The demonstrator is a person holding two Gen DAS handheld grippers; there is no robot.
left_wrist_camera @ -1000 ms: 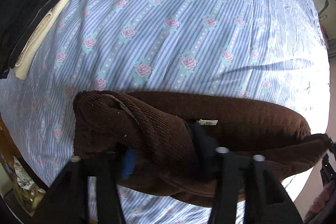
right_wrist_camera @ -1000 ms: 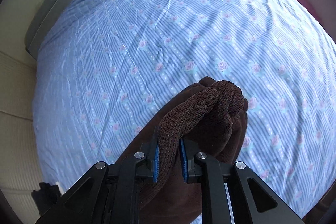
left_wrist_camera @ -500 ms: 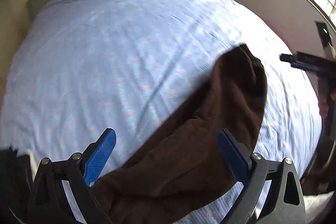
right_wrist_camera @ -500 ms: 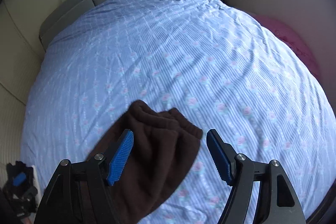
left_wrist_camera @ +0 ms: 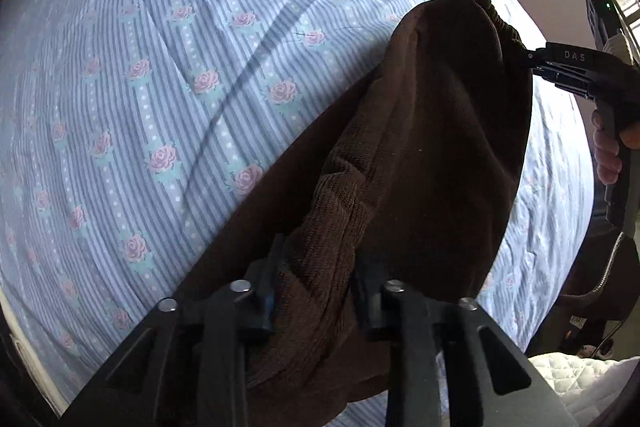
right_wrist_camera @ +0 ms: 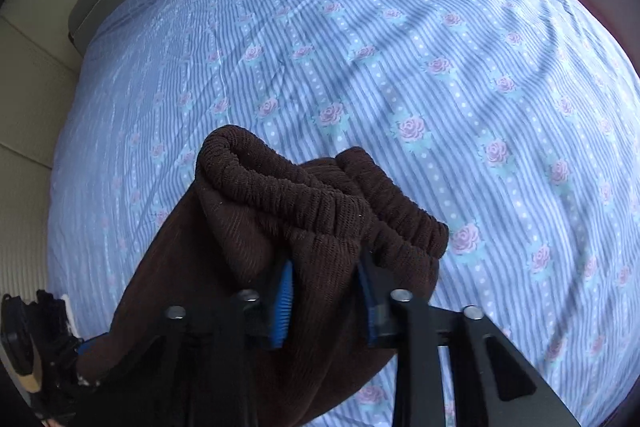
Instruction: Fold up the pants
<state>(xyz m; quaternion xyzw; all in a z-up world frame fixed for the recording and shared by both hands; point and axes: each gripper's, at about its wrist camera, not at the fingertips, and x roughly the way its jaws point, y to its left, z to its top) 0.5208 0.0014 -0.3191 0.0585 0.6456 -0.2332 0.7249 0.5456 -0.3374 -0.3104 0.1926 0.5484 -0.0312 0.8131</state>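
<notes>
Both tongs pinch the brown corduroy pants (left_wrist_camera: 420, 155): left tongs (left_wrist_camera: 316, 279) at six o'clock, right tongs (right_wrist_camera: 326, 279) on the elastic waistband (right_wrist_camera: 320, 199). Keep the cloth taut and level, lowering evenly onto the blue rose-striped bed (right_wrist_camera: 400, 47).

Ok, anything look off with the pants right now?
Nothing damaged. The brown pants hang bunched between both grippers; the right gripper pinches a crumpled waistband, the left gripper a wadded fold.
</notes>
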